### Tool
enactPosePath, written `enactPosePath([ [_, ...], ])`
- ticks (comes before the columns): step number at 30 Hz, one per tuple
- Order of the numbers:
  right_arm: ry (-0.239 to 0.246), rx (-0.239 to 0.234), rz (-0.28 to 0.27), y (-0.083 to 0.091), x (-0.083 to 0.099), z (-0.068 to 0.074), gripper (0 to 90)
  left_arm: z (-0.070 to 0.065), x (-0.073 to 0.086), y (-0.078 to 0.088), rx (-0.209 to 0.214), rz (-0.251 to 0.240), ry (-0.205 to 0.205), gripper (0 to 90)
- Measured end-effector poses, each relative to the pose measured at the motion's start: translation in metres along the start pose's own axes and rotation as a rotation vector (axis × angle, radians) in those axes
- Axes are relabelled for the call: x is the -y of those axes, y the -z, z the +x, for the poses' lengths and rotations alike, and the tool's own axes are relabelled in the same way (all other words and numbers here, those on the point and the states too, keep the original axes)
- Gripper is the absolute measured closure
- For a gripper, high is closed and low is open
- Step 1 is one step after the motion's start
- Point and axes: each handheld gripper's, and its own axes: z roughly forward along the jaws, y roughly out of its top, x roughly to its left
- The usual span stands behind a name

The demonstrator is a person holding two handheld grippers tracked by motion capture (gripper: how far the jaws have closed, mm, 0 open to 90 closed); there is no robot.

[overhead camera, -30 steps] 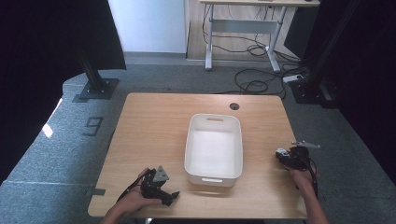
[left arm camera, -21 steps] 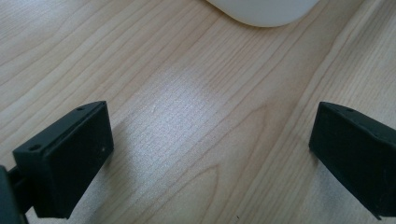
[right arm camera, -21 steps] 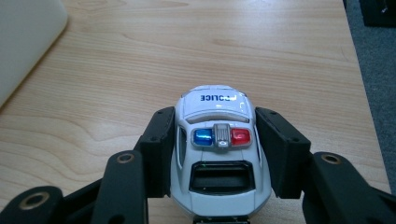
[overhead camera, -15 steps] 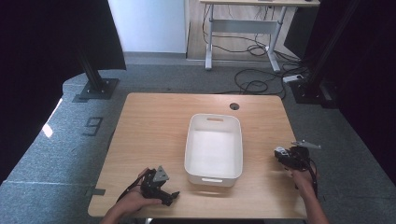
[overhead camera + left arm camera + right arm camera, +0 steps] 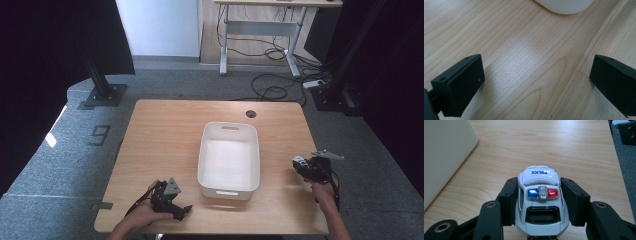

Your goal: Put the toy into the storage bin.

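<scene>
Wooden table [image 5: 165,135] holds a white plastic tub [image 5: 229,158]. Right gripper [image 5: 539,202] pinches a small white police toy car [image 5: 540,197] beside it; a loose squeeze could drop it. Left gripper [image 5: 536,82] jaws are spread, empty.

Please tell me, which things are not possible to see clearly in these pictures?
- Toy police car: its wheels and sides are hidden by the jaws of the right gripper in the right gripper view; in the high view it is too small to recognise.
- White bin: cut off by the top edge in the left gripper view.
- Left gripper: its jaws are too small in the high view.
</scene>
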Motion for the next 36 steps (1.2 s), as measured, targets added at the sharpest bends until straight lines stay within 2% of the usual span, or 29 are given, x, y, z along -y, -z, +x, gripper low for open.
enactPosePath([
  [17, -0.003, -0.005, -0.036, 0.009, -0.004, 0.005, 50.0, 0.0, 0.0, 0.0, 0.0, 0.0, 0.0, 0.0],
  [36, 0.013, -0.039, -0.084, 0.021, -0.012, 0.017, 50.0, 0.0, 0.0, 0.0, 0.0, 0.0, -0.001, 0.0],
])
